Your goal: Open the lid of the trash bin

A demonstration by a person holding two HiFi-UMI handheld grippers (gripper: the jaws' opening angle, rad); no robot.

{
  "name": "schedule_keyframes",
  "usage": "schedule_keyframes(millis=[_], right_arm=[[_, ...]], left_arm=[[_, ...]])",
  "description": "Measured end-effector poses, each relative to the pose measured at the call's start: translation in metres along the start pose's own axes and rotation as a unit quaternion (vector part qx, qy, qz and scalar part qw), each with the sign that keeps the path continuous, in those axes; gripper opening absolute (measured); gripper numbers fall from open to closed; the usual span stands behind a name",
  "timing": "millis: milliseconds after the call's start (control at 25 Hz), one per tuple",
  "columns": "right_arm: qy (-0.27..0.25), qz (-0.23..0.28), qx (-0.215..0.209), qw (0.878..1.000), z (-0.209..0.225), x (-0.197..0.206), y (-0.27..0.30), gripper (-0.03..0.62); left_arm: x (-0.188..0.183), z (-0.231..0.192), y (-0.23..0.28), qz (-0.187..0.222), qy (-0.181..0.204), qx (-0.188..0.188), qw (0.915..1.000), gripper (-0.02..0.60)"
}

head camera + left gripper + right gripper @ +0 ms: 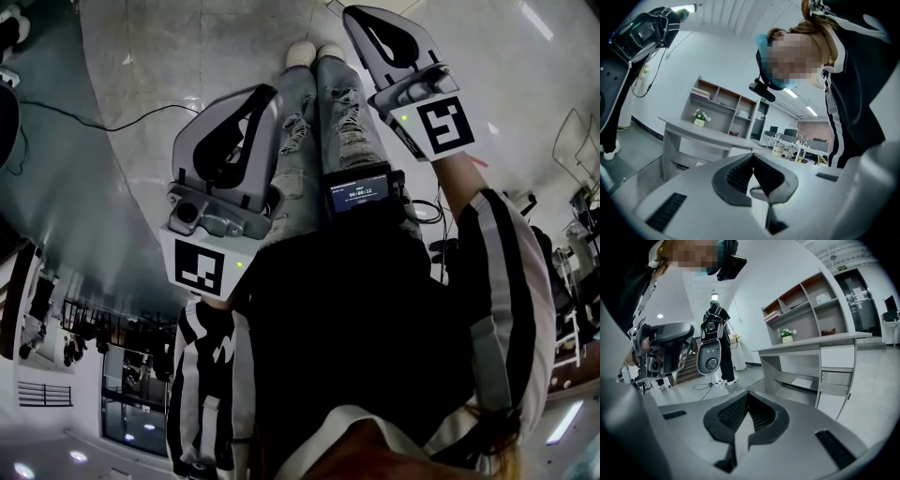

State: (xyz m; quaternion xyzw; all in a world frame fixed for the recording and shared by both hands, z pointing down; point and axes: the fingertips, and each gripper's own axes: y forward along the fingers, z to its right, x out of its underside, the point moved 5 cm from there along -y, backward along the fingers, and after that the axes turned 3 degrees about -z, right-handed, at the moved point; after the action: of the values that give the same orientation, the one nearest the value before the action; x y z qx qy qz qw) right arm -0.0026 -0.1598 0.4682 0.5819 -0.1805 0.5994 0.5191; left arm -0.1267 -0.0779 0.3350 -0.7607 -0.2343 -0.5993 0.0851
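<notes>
No trash bin shows in any view. In the head view my left gripper (270,94) points down beside the person's jeans, jaws together with nothing between them. My right gripper (356,14) is held higher on the other side of the legs, also closed and empty. In the left gripper view the ribbed pads meet at the tips of the left gripper (752,157), which looks toward a grey desk (693,132). The right gripper (747,394) in its own view is likewise shut on nothing.
The person's legs (319,122) and shoes (314,52) stand on a glossy floor with a cable (94,117). A small screen (359,192) hangs at the waist. A shelf unit (806,305) and desk (811,343) stand to the right. Another person (715,333) stands further back.
</notes>
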Motion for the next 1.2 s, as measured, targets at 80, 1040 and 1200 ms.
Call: schedule_keyframes(millis=[80,1040,1200], right_arm=[[0.000,-0.004,0.002,1.000,0.002,0.005,0.003,0.009],[-0.013,-0.057,0.028,0.998,0.026,0.078,0.020,0.009],[-0.046,-0.074,0.029,0.996,0.027,0.089,0.021,0.010]], left_arm=[[0.001,0.000,0.001,-0.003,-0.001,0.001,1.0000,0.005],[0.028,0.014,0.010,-0.015,-0.026,0.030,0.9991,0.005],[0.032,0.015,0.010,-0.018,-0.028,0.031,0.9990,0.005]])
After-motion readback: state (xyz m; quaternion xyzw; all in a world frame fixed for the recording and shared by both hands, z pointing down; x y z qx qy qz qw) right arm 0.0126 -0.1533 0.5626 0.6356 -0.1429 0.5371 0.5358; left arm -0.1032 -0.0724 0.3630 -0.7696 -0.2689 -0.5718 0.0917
